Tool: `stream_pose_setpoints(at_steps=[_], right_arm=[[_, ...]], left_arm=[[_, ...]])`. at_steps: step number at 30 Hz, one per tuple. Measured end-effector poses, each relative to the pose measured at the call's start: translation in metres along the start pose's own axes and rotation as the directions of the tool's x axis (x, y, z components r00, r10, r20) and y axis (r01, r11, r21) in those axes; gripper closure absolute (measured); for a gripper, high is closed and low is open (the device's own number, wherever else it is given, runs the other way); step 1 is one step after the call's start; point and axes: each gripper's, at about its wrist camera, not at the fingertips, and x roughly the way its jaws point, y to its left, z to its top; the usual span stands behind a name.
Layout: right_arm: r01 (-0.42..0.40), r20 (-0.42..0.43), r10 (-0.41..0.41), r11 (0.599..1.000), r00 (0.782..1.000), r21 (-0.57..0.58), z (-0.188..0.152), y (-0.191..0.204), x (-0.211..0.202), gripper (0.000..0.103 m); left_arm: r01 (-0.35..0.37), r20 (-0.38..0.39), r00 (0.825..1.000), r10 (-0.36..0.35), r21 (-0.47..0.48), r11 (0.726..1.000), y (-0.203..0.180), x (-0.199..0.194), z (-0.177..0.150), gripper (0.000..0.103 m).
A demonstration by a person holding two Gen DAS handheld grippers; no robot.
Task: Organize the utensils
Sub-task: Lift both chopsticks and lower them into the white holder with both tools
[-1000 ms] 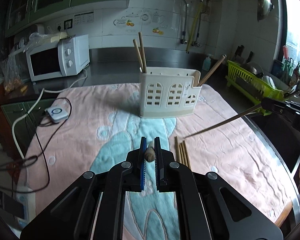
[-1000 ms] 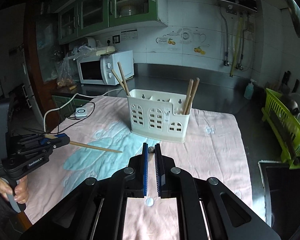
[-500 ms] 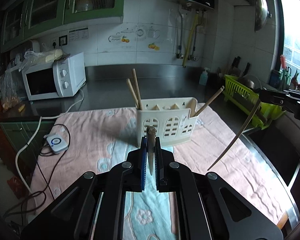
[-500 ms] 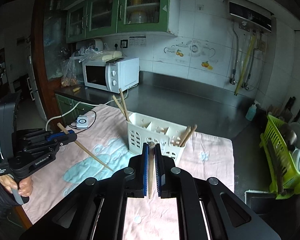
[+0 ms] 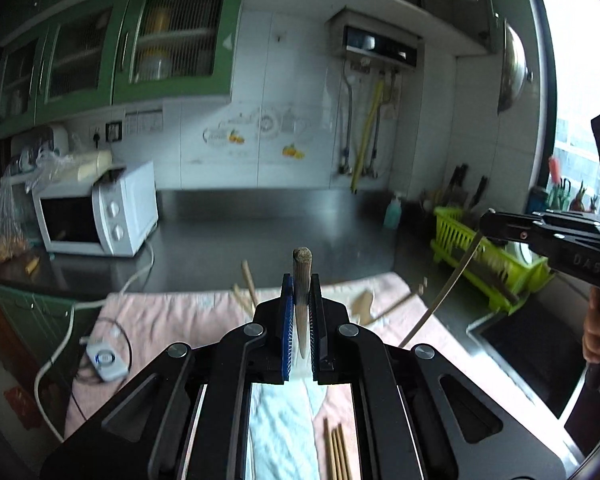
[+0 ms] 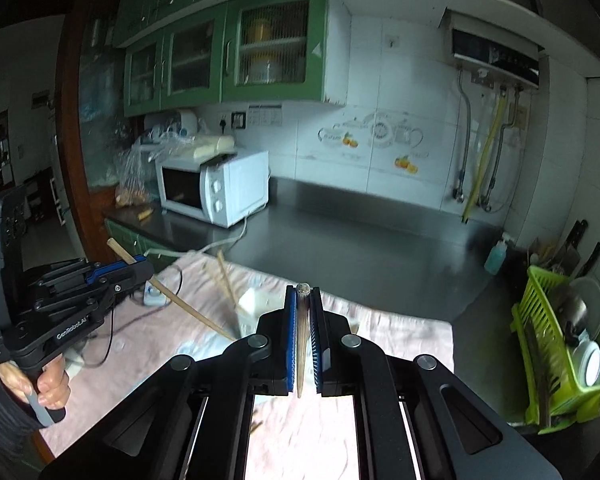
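Above the mat (image 5: pixel 172 320), both grippers' jaws stay clamped on chopsticks, now raised higher.

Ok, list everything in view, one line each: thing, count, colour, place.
held chopsticks: two, brown, one gripped in each tool
loose chopsticks: about three, tan, on the mat near the left tool
utensil holder: one, cream, on the mat, mostly hidden
mat: one, pink with pale blue, on the counter
microwave: one, white, back left of counter
dish rack: one, lime green, right side
soap bottle: one, teal, by the wall
cabinets: green, on the wall
left tool: black, blue pads, shut
right tool: black, blue pads, shut
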Motion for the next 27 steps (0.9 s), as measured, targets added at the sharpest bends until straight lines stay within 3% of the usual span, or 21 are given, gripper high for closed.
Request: stream_pose_setpoints(at_steps=[11, 27], right_arm=[[0.055, 0.061, -0.058, 0.998, 0.996, 0.042, 0.036, -0.026, 0.028, 0.096], [0.075, 0.017, -0.076, 0.997, 0.997, 0.036, 0.022, -0.037, 0.077, 0.097]], left_arm=[[-0.033, 0.037, 0.999, 0.035, -0.054, 0.998, 0.008, 0.037, 0.027, 0.098], [-0.027, 0.168, 0.985, 0.047, -0.12, 0.992, 0.018, 0.047, 0.03, 0.098]])
